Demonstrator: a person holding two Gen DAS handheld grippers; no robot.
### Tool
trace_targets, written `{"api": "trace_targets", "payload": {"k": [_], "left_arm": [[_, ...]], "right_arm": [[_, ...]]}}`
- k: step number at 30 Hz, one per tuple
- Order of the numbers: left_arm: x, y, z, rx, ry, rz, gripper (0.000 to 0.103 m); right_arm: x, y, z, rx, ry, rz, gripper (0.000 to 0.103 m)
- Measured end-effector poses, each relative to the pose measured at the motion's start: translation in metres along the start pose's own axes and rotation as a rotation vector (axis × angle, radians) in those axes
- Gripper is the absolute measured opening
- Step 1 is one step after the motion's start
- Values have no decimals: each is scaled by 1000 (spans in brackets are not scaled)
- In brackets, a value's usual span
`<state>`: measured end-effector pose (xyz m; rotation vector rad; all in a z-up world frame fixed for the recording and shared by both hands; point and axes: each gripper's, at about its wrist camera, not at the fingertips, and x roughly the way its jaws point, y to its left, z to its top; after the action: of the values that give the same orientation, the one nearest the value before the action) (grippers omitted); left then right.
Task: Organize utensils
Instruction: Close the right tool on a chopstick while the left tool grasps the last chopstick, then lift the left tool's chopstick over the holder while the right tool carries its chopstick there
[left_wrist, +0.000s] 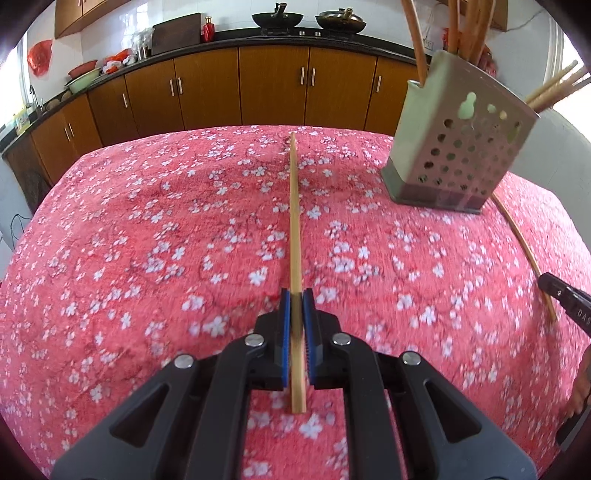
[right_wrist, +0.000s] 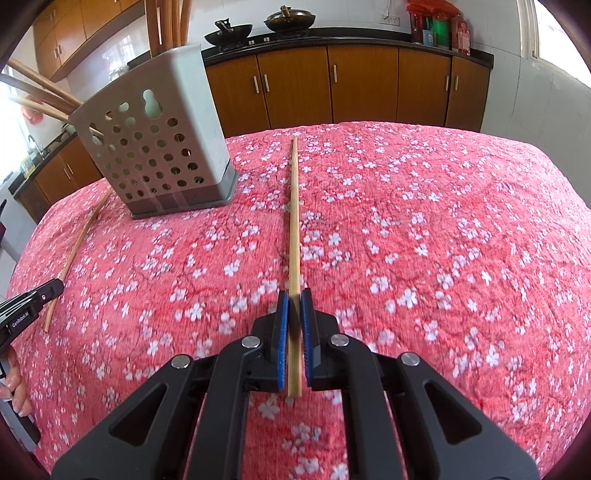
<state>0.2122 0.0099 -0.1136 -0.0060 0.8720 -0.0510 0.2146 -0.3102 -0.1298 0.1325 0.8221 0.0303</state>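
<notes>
My left gripper (left_wrist: 296, 295) is shut on a bamboo chopstick (left_wrist: 294, 221) that points straight ahead above the red flowered cloth. My right gripper (right_wrist: 294, 295) is shut on another chopstick (right_wrist: 294, 214), also pointing ahead. A grey perforated utensil holder (left_wrist: 461, 147) stands at the right in the left wrist view and at the left in the right wrist view (right_wrist: 155, 147), with several chopsticks standing in it. A loose chopstick (left_wrist: 524, 251) lies on the cloth beside the holder; it also shows in the right wrist view (right_wrist: 79, 243).
The table under the red flowered cloth (left_wrist: 147, 240) ends ahead before brown kitchen cabinets (left_wrist: 273, 85). Two woks (left_wrist: 277, 18) sit on the stove behind. The other gripper's tip shows at the right edge (left_wrist: 565, 302) and at the left edge (right_wrist: 33, 299).
</notes>
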Motion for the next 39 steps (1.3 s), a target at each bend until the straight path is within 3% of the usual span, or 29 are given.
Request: {"api": "trace_targets", "payload": {"k": [5, 13, 16, 22, 30, 39], "left_arm": [[-9, -10, 0, 37, -10, 31, 8], [-81, 0, 26, 45, -199, 11, 8], [-110, 2, 43, 22, -271, -8, 8], [-138, 2, 66, 6, -331, -31, 8], [-170, -8, 76, 27, -370, -112, 8], [-218, -38, 94, 55, -459, -249, 8]], "right_arm": [[-9, -2, -3, 2, -3, -3, 8], [-85, 10, 29, -32, -245, -17, 8], [-105, 14, 42, -41, -310, -12, 8], [-130, 21, 62, -37, -394, 5, 8], [-158, 27, 75, -22, -454, 78, 8], [-203, 46, 100, -10, -551, 227, 8]]}}
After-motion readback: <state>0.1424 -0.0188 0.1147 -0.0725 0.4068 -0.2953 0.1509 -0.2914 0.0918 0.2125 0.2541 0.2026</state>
